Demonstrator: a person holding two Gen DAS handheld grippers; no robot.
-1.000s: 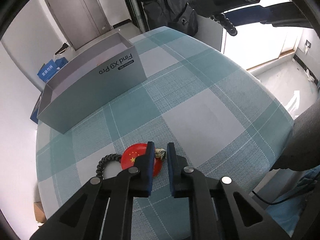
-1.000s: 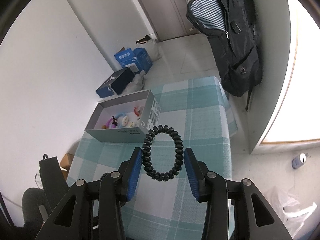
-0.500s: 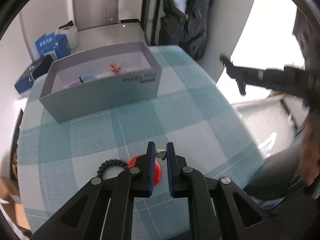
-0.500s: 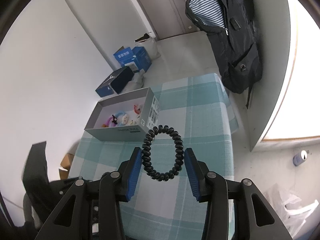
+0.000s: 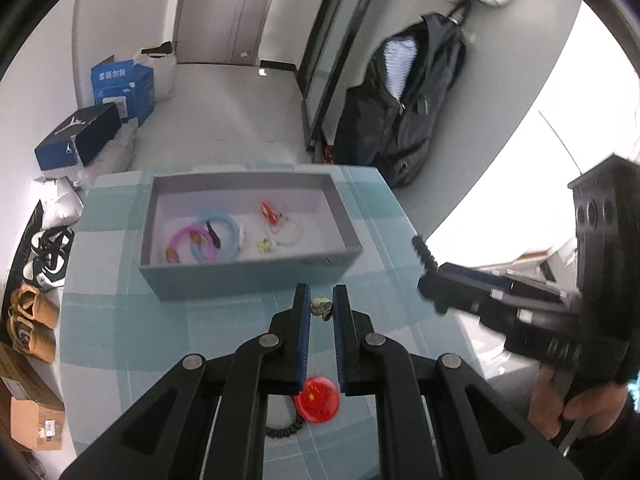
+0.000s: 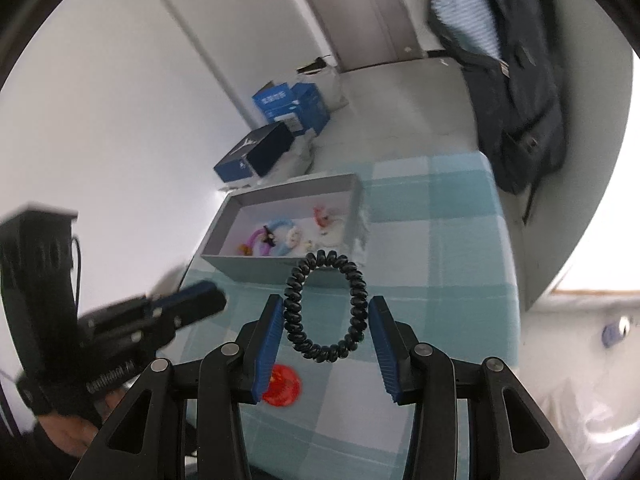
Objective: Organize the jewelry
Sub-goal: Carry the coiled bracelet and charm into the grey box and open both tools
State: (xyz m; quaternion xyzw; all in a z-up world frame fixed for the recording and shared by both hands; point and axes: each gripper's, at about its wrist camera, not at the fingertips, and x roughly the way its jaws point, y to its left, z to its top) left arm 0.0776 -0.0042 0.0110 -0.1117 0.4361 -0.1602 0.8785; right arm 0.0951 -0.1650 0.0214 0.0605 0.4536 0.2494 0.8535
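Pinching a small charm (image 5: 322, 307) at its tips, the left gripper (image 5: 321, 304) hangs just short of the grey box (image 5: 248, 276) — the right gripper (image 6: 325, 312) clamps a black coil hair tie (image 6: 325, 306) sideways, ready to drop.

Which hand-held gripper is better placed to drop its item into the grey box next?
Left, probably. The left hand-held gripper, holding a small charm, is just before the grey box; the right one, with the black coil hair tie, looks farther back.

Home entryway, shoes (image 5: 34, 320) by wall, hanging backpack (image 5: 404, 108), door (image 5: 224, 8)
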